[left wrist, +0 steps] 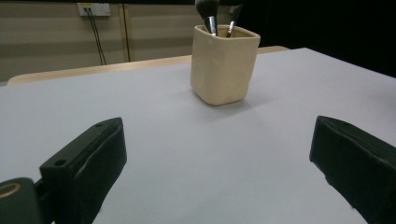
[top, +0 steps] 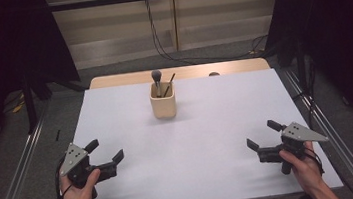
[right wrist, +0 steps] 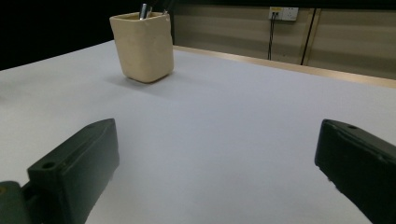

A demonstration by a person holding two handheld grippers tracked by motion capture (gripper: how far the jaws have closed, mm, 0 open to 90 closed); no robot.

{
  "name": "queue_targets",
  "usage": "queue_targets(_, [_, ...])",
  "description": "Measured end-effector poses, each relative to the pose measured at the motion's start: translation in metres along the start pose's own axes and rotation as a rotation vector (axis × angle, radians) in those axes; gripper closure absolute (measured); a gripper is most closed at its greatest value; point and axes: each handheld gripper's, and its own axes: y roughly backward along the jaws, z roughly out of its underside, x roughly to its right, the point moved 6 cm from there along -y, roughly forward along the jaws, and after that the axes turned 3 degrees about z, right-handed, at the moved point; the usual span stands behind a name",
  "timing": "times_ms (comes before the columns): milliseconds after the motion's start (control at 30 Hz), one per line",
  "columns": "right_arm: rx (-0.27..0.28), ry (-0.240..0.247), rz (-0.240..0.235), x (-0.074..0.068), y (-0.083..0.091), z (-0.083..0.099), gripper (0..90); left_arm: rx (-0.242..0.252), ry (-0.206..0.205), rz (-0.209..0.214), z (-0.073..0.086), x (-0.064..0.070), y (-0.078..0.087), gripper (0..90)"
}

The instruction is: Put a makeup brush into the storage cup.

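A cream square cup [top: 163,104] stands upright toward the far middle of the white table [top: 207,126]; it is also in the left gripper view as the cup [left wrist: 224,63] and in the right gripper view as the cup [right wrist: 143,45]. Inside it stand a fluffy makeup brush [top: 156,79] and a thinner brush [top: 169,84]. My left gripper [top: 105,151] rests near the front left edge, open and empty. My right gripper [top: 264,135] sits near the front right edge, open with nothing between its jaws. Both are well apart from the cup.
A wooden strip [top: 112,80] runs along the table's far edge, with a small dark object [top: 214,74] on it. Metal rails [top: 20,157] flank the table on both sides. Cables [top: 169,50] hang on the far wall. Bare white surface lies between the grippers and the cup.
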Motion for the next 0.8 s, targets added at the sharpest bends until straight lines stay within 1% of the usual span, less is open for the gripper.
queue_targets(67, [0.002,0.000,0.000,0.000,0.000,0.000,0.0,0.004,0.002,0.003,0.002,0.002,0.005,3.8])
queue_targets(133, [-0.002,-0.003,0.000,-0.001,0.000,0.000,0.0,0.002,-0.007,0.001,0.005,0.004,0.010,3.6])
queue_targets(300, [0.006,-0.009,0.004,0.000,0.001,0.000,0.0,-0.011,-0.012,0.001,0.013,0.008,0.019,3.3])
queue_targets(333, [0.006,-0.006,0.006,0.001,0.001,0.000,0.0,-0.012,-0.027,-0.006,0.014,0.008,0.021,3.3])
queue_targets(367, [0.006,-0.010,0.006,0.000,0.002,0.000,0.0,-0.004,-0.032,-0.007,0.015,0.008,0.023,3.3])
queue_targets(400, [0.004,-0.005,0.003,0.000,0.002,0.000,0.0,0.003,-0.031,0.008,0.017,0.007,0.025,3.2])
queue_targets(433, [0.004,-0.002,0.005,0.001,0.002,0.000,0.0,0.006,-0.026,0.005,0.018,0.006,0.028,3.2])
queue_targets(467, [0.003,-0.002,0.007,0.001,0.003,0.000,0.0,0.009,-0.010,-0.009,0.019,0.004,0.031,3.2])
queue_targets(533, [0.009,-0.008,0.009,0.002,0.003,0.000,0.0,0.010,-0.003,-0.022,0.020,0.002,0.034,3.2])
queue_targets(567, [0.007,-0.006,0.008,0.002,0.003,0.000,0.0,0.003,-0.005,-0.033,0.021,0.001,0.034,3.2])
queue_targets(633, [0.007,-0.007,0.000,0.001,0.002,0.000,0.0,0.007,-0.003,-0.031,0.021,0.001,0.034,3.2])
queue_targets(667, [0.005,0.004,-0.001,0.001,0.002,0.000,0.0,0.004,-0.008,-0.032,0.021,0.002,0.034,3.2])
queue_targets(733, [0.003,0.000,-0.006,0.000,0.002,0.000,0.0,0.007,-0.011,-0.034,0.020,0.002,0.034,3.2])
queue_targets(800, [0.003,0.002,-0.005,0.000,0.002,0.000,0.0,0.008,-0.001,-0.029,0.020,0.003,0.036,3.2])
